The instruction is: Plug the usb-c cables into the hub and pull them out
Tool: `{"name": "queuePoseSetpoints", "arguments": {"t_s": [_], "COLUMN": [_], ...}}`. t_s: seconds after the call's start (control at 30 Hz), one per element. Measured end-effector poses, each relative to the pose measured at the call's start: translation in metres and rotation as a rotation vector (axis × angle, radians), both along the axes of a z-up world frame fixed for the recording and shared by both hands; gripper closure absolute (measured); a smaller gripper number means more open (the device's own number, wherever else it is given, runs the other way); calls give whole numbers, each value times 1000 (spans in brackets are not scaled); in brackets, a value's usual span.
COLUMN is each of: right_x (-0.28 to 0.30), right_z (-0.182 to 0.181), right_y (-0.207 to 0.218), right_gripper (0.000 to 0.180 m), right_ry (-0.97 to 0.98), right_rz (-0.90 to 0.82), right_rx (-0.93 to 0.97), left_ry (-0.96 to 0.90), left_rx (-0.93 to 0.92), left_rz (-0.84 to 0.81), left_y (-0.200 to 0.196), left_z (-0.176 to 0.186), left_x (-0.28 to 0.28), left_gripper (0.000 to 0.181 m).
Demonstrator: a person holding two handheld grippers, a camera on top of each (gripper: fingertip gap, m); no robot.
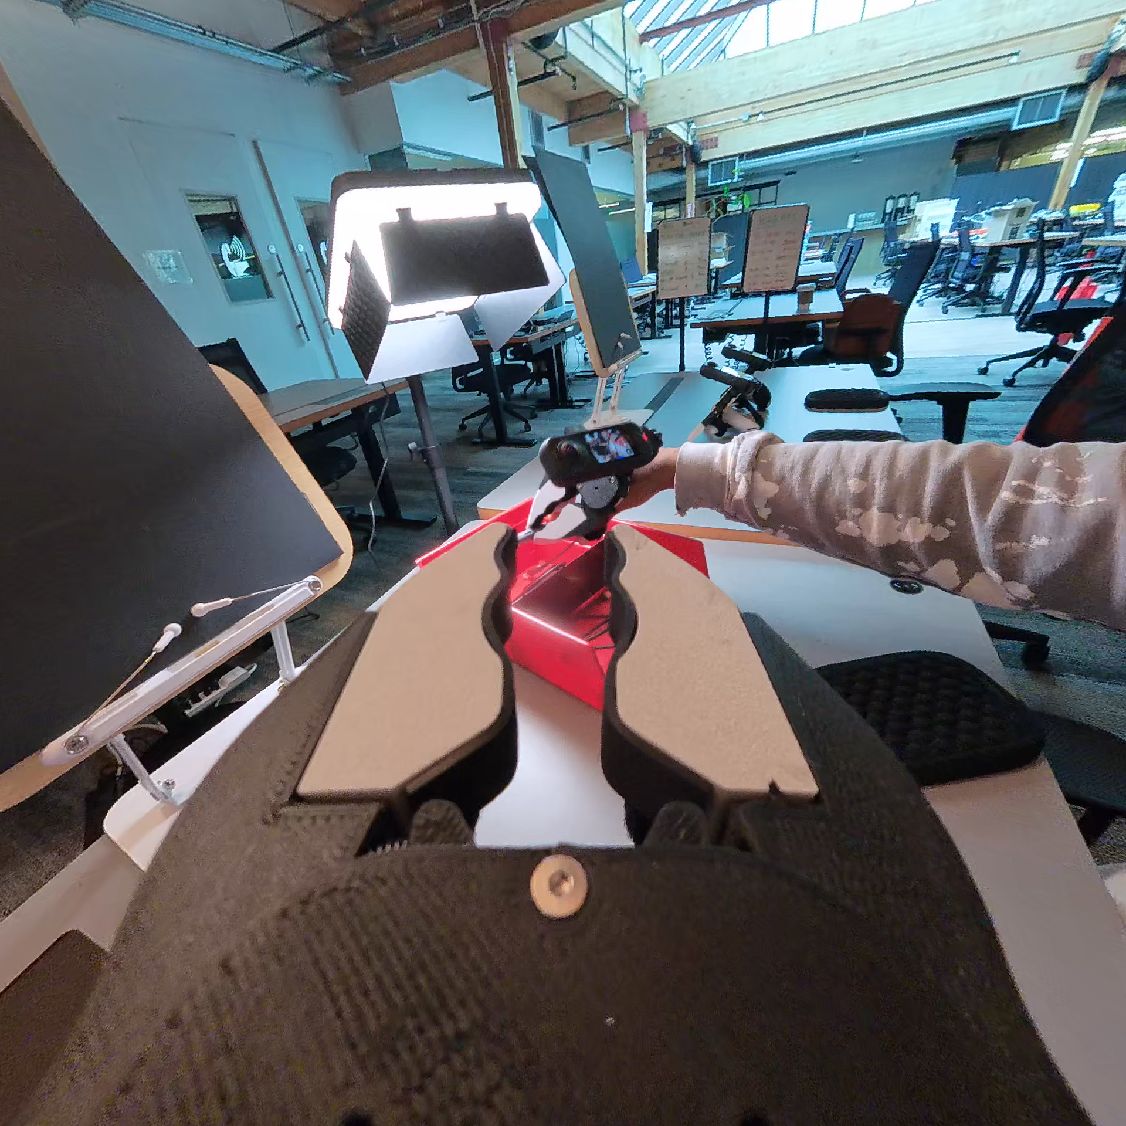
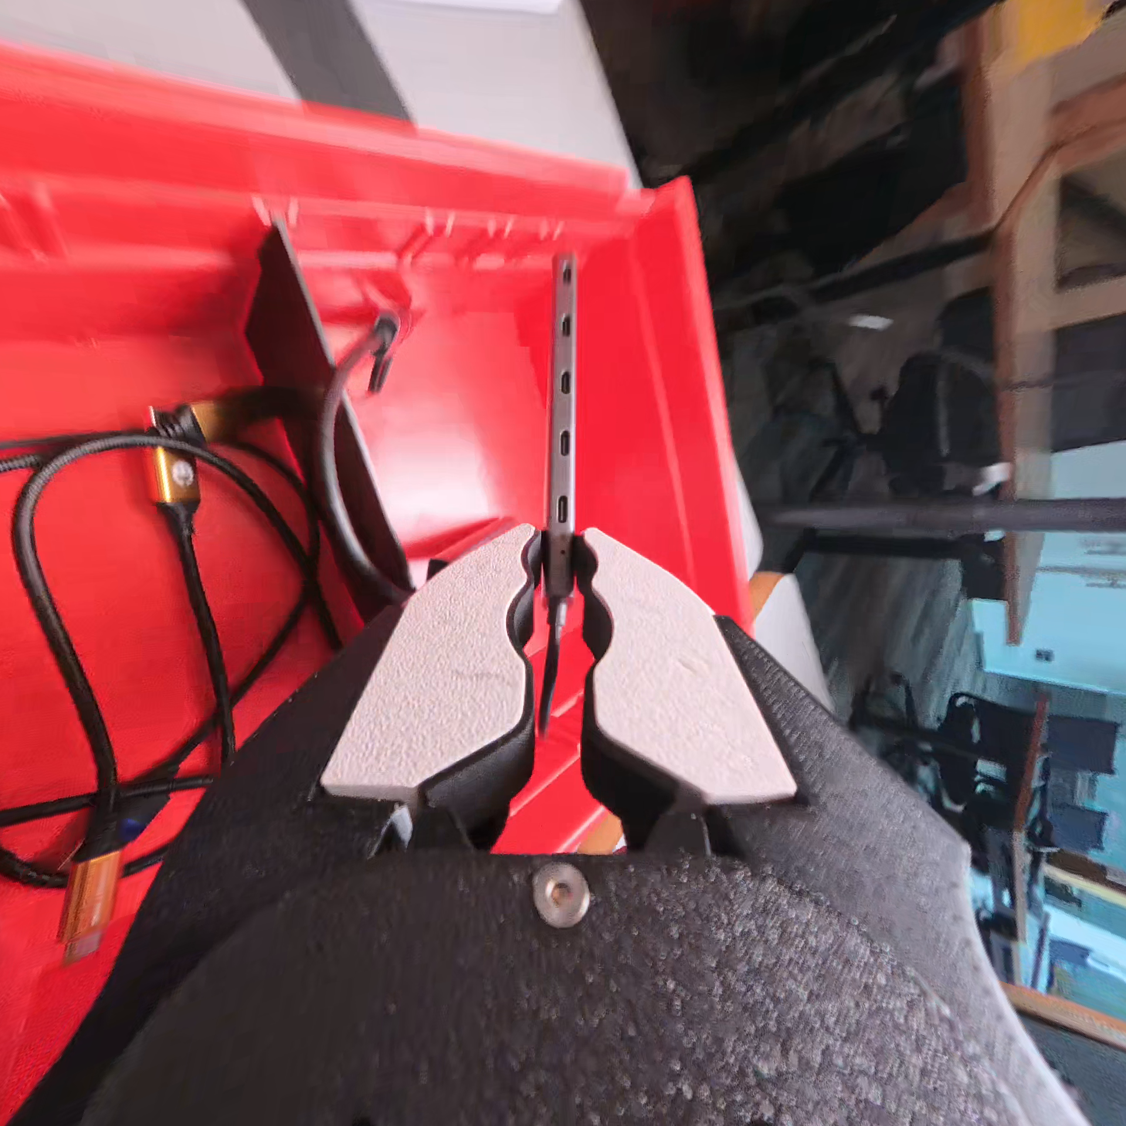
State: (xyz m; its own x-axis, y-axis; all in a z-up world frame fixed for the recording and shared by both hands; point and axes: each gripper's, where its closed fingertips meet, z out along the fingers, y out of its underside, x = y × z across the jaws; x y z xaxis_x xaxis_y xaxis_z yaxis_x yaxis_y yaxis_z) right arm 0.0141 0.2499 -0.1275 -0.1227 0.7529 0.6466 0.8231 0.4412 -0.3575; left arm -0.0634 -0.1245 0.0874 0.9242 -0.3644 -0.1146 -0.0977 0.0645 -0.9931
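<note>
In the right wrist view my right gripper (image 2: 559, 551) is shut on the near end of a slim grey hub (image 2: 564, 390) with several ports along its edge. The hub is held edge-on above a red bin (image 2: 487, 341), and its own thin cable hangs between the fingers. Black braided cables with orange plugs (image 2: 173, 481) lie coiled in the bin at left. In the left wrist view my left gripper (image 1: 557, 551) is open and empty above the white table, near the red bin (image 1: 560, 615). The right gripper (image 1: 570, 506) shows beyond it over the bin, held by a sleeved arm.
A black divider plate (image 2: 304, 341) stands inside the bin. A black angled panel (image 1: 122, 457) stands on the left, another panel (image 1: 591, 268) farther back. A lit studio lamp (image 1: 439, 274) stands behind the table. Black textured pads (image 1: 926, 713) lie on the right. The grippers' ends are close to 45 cm from one another.
</note>
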Motion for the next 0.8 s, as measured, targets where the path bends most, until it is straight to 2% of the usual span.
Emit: {"name": "queuePoseSetpoints", "arguments": {"t_s": [0.07,0.17,0.47,0.57,0.67,0.8], "right_x": [5,5,9,29,53,81], "right_z": [-14,3,152,180,167,92], "right_y": [3,-5,-75,-111,-146,-180], "right_gripper": [160,150,148,150,150,148], "right_ry": [-57,5,582,767,805,623], "right_rz": [-34,-25,142,191,220,212], "right_rx": [-61,-148,-205,-221,-221,-225], "left_ry": [-3,-3,3,11,65,80], "left_rx": [-10,-27,-30,-24,-18,13], "left_rz": [5,17,43,69,167,288], "left_y": [1,3,1,-3,-18,-63], "left_z": [-2,-6,-4,-1,6,24], "left_x": [-3,-7,-8,-11,-29,-65], "left_gripper": [153,153,153,152,150,151]}}
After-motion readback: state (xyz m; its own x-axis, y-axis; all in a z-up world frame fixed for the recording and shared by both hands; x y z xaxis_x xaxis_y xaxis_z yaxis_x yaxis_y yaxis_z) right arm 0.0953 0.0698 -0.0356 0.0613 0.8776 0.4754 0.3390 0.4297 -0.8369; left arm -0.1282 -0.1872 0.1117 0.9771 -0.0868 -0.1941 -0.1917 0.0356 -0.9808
